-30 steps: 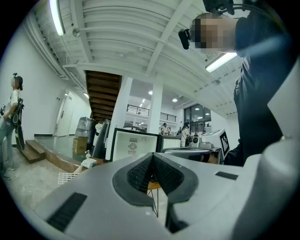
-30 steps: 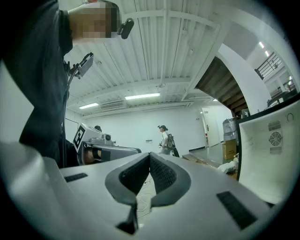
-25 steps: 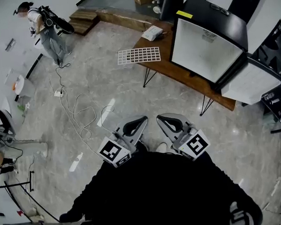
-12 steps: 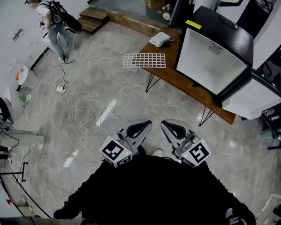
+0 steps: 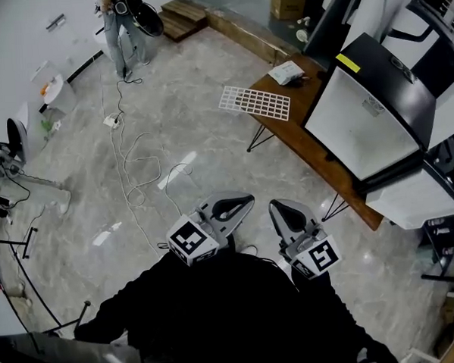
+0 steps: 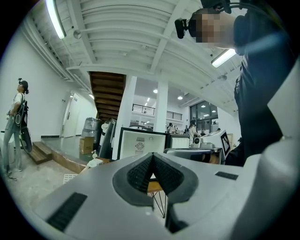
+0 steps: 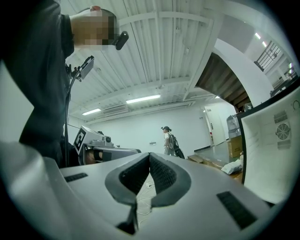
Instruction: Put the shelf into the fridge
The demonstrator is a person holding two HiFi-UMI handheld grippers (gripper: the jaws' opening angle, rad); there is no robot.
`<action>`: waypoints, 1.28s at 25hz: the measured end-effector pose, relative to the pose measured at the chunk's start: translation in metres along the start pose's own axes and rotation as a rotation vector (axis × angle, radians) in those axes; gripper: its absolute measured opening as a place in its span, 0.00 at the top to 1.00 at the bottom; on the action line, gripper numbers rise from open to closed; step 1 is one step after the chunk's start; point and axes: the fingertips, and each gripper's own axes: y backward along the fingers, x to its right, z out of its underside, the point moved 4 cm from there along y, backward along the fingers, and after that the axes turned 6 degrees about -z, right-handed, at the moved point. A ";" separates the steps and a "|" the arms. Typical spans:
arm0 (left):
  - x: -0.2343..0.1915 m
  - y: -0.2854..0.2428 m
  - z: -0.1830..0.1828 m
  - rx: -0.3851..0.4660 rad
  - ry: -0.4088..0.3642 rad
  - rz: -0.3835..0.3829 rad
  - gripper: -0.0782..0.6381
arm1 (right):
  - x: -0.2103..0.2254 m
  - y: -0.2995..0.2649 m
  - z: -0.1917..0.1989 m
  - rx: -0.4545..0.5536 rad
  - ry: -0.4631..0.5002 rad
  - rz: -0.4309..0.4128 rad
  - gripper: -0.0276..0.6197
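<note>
A white wire shelf (image 5: 255,103) lies half on the far end of a brown wooden table (image 5: 309,146), sticking out over the floor. A black mini fridge (image 5: 375,116) with its white door shut stands on the same table at the right. Both grippers are held close to my body, well short of the table. My left gripper (image 5: 245,202) is shut with nothing in it, its pads (image 6: 140,172) pressed together. My right gripper (image 5: 278,207) is shut and empty too, pads (image 7: 159,174) touching. In the left gripper view the fridge (image 6: 140,144) shows ahead.
White cables (image 5: 131,170) trail over the marble floor at the left. A person (image 5: 124,27) stands at the far left by wooden steps (image 5: 184,11). A white cloth (image 5: 289,72) lies on the table's far end. A second white appliance (image 5: 414,197) stands at the right.
The view has shifted forward and to the left: the table, shelf and fridge sit further right and nearer. Both grippers stay shut and close together in front of me.
</note>
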 end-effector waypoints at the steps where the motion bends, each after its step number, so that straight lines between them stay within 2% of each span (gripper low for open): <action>1: -0.006 -0.003 0.001 0.007 0.002 -0.006 0.88 | 0.005 -0.005 0.000 -0.001 0.001 -0.003 0.95; 5: -0.039 -0.018 0.002 0.002 0.004 -0.028 0.88 | 0.031 -0.027 0.000 -0.012 0.021 -0.013 0.95; 11: -0.099 -0.042 -0.005 0.003 0.017 -0.007 0.88 | 0.069 -0.065 -0.008 -0.041 0.012 0.051 0.95; 15: -0.152 -0.059 -0.006 0.024 0.032 -0.024 0.88 | 0.102 -0.105 -0.002 -0.079 0.021 0.043 0.95; 24: -0.275 -0.106 -0.010 0.002 0.053 -0.010 0.88 | 0.191 -0.209 0.008 -0.131 0.016 0.069 0.95; 32: -0.369 -0.127 -0.010 0.038 0.105 0.006 0.88 | 0.243 -0.288 0.028 -0.186 0.018 0.088 0.95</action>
